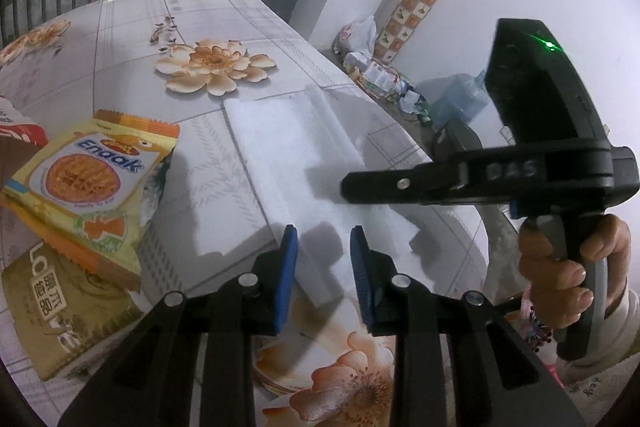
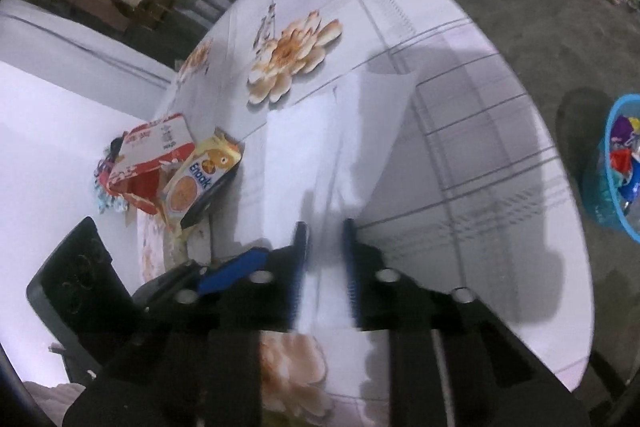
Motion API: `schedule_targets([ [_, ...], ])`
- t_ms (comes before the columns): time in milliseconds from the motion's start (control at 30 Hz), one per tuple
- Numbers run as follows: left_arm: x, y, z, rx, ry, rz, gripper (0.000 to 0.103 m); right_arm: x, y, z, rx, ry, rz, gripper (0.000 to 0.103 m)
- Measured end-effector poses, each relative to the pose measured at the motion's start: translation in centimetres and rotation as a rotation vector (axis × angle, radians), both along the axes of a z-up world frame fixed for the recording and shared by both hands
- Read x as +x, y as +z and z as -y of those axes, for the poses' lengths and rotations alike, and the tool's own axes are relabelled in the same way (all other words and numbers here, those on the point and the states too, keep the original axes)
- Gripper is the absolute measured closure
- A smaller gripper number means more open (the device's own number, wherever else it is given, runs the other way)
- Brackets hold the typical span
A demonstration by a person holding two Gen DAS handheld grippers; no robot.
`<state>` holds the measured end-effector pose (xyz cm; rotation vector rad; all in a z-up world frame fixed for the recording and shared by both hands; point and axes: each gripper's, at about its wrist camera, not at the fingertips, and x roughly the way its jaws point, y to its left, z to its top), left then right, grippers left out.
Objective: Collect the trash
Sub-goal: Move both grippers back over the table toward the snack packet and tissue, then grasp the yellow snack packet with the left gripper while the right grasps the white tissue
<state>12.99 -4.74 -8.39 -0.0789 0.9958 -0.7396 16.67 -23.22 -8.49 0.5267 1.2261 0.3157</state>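
- mostly, a white tissue sheet (image 1: 280, 147) lies mid-worktop (image 1: 132, 19).
- left tongs (image 1: 324, 267) and right tongs (image 2: 322, 267) both pinch its near edge.
- enaak wrapper (image 1: 92, 179) and a red packet (image 2: 156, 143) crowd leftward.
- blue trash basket (image 2: 600, 195) sits on the floor, well apart.

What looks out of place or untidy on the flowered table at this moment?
A long white paper sheet lies unfolded across the table, creased along its length, and both grippers are at its near end. At the table's side, the Enaak snack wrapper lies tilted on a heap of other packets, not flat.
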Motion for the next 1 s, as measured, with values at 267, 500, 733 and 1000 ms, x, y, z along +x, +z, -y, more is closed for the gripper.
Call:
schedule_targets([
  [267, -1.2, 1.7, -1.4, -0.041, 0.01, 0.052, 0.077, -0.6, 0.7, -0.2, -0.103, -0.001, 0.04, 0.103],
  [500, -2.9, 5.4, -6.7, -0.015, 0.155, 0.205, 0.074, -1.1, 0.4, 0.8, -0.102, -0.028, 0.054, 0.103],
  [733, -1.5, 5.4, -12.2, 0.018, 0.382, 0.179, 0.05, -1.2, 0.2, 1.1, -0.075, -0.042, 0.062, 0.103],
  [1000, 1.8, 3.6, -14.9, -0.149, 0.496, -0.041, 0.04, -1.3, 0.2, 1.2, -0.069, -0.045, 0.062, 0.103],
])
